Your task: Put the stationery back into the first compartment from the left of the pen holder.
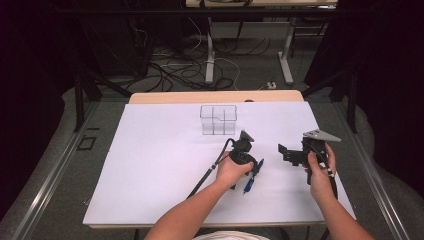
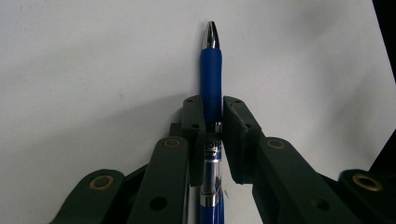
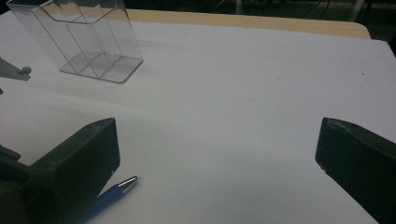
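left gripper (image 2: 213, 135) is clamping the blue pen (image 2: 211, 79) between its pads, pen lying on the white table sheet (image 1: 150, 165), tip pointing away; right gripper (image 3: 217, 154) is hovering empty with jaws wide apart, near the pen; clear compartment box (image 1: 218, 119) is sitting farther back

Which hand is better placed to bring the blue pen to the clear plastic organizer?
The left. The left gripper is already shut on the blue pen with silver tip, and the clear plastic compartment organizer stands just beyond it. The right gripper is open and holds nothing.
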{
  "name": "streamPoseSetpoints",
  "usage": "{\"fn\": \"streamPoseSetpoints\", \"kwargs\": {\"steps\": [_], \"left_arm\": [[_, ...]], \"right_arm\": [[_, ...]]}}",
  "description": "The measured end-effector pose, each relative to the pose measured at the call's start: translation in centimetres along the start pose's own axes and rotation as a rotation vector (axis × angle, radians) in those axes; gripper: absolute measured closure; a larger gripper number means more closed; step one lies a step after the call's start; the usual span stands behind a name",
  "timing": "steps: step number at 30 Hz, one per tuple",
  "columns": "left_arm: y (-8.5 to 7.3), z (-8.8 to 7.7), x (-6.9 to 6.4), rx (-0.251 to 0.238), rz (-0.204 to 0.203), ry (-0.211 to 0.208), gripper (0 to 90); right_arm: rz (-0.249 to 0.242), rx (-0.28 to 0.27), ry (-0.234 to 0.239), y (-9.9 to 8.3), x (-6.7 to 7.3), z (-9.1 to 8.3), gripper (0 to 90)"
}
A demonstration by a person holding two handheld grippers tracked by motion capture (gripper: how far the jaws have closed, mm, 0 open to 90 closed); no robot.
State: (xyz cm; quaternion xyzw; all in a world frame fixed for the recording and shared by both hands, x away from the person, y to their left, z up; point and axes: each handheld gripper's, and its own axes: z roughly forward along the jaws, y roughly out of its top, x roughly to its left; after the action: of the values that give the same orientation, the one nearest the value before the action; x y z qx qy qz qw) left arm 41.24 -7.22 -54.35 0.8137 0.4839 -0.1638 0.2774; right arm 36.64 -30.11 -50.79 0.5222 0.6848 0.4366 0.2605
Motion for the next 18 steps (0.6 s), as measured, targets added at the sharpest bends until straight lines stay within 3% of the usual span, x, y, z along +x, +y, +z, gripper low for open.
{"fn": "streamPoseSetpoints", "kwargs": {"steps": [7, 18], "left_arm": [[0.1, -0.5, 0.1, -0.004, 0.0, -0.011, 79.5], [0.3, -1.8, 0.4, -0.058, -0.026, -0.002, 79.5]], "right_arm": [[0.004, 0.0, -0.001, 0.0, 0.0, 0.0, 0.0], [0.004, -0.001, -0.008, 0.0, 0.0, 0.0, 0.0]]}}
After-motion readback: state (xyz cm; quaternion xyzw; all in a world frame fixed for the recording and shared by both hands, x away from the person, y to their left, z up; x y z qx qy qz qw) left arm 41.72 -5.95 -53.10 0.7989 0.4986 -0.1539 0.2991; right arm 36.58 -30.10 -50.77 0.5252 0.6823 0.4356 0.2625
